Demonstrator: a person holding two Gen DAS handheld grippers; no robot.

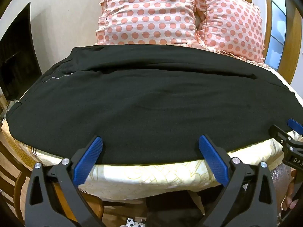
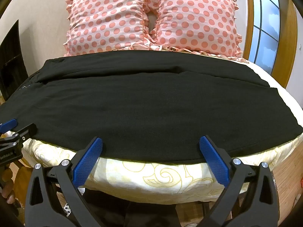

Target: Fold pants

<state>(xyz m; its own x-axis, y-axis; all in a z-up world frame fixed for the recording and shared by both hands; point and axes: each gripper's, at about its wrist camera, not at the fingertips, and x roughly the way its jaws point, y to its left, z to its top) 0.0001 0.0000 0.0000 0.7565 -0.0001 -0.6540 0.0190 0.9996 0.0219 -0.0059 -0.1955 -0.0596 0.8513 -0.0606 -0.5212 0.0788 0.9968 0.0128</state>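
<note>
- Pants (image 1: pixel 144 102): black, spread flat across the bed (image 1: pixel 144 176), long axis running side to side. Near hem line lies just inside the bed's front edge; far edge lies against the base of the pillows.
- One leg lies folded over the other; a lengthwise seam ridge (image 2: pixel 151 71) shows on the pillow side of the pants.
- Zipper (image 1: pixel 56 78) visible on the pants toward their left end, so the waist lies at that end.
- Left gripper (image 1: pixel 150 141): jaws released, spread wide, blue pads (image 1: pixel 89 160) at the pants' near edge, nothing between them. Cannot tell whether the pad tips touch the cloth.
- Right gripper (image 2: pixel 151 141): jaws likewise released and empty, at the pants' near edge, to the right of the left gripper.
- Each gripper appears at the margin of the other's view, both at the same front edge of the pants.
- Two pillows (image 2: pixel 151 17), pink with coral dots and frilled edges, side by side beyond the pants.
- Bed cover cream with yellow scroll pattern, showing below the pants' near edge.
- Window (image 2: pixel 265 20) with wooden frame, right of the pillows.
</note>
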